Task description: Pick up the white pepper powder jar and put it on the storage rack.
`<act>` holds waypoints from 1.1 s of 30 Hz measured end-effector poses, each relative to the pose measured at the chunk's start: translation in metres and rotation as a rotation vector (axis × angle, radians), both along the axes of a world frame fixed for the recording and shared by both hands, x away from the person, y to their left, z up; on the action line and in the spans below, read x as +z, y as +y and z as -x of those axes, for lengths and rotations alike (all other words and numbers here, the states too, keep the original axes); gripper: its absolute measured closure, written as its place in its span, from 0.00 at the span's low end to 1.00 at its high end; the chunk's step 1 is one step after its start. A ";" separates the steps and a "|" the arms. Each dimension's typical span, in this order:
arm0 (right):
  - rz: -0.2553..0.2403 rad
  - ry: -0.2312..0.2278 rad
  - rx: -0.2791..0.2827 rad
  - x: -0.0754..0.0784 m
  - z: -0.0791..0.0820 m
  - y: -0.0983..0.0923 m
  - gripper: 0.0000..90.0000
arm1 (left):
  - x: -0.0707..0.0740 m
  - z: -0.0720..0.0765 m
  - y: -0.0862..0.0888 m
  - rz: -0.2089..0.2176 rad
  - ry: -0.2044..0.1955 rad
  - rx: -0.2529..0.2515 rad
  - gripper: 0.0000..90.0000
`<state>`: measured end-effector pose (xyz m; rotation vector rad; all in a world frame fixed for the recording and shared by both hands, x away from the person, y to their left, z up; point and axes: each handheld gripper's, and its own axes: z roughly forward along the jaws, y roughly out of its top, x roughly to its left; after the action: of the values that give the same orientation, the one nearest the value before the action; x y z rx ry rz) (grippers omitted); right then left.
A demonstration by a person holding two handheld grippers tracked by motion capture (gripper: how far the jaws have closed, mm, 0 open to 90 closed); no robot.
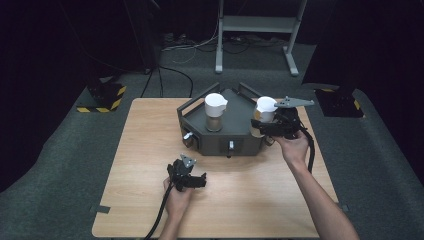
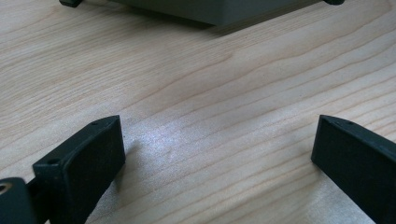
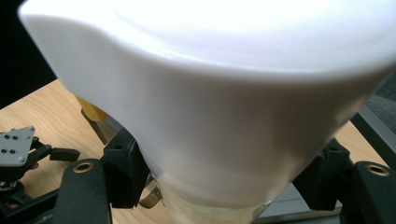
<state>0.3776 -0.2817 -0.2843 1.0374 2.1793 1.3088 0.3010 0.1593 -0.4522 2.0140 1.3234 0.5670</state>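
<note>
Jaws on the right gripper [image 1: 261, 125] pinch the white cup [image 1: 265, 107] low down at the grey tray's [image 1: 240, 142] right edge; the left gripper [image 1: 192, 180] sits wide open, empty, on the table [image 1: 145, 150]. I'd keep that cup level, since it looks top-heavy.

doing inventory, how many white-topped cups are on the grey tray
2: one cup stands mid-tray; the other cup is at its right edge, gripped by the right hand-held gripper.
</note>
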 end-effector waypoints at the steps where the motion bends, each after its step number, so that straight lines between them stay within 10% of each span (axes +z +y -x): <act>1: 0.000 0.001 -0.003 0.000 -0.001 0.001 0.34 | 0.000 0.000 0.000 0.000 0.000 0.000 0.03; 33: 0.040 0.027 -0.073 -0.008 -0.032 0.043 0.34 | 0.000 0.000 0.000 -0.001 0.000 0.000 0.03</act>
<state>0.4094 -0.2389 -0.2919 1.1140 2.1570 1.2206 0.3010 0.1593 -0.4522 2.0145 1.3228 0.5676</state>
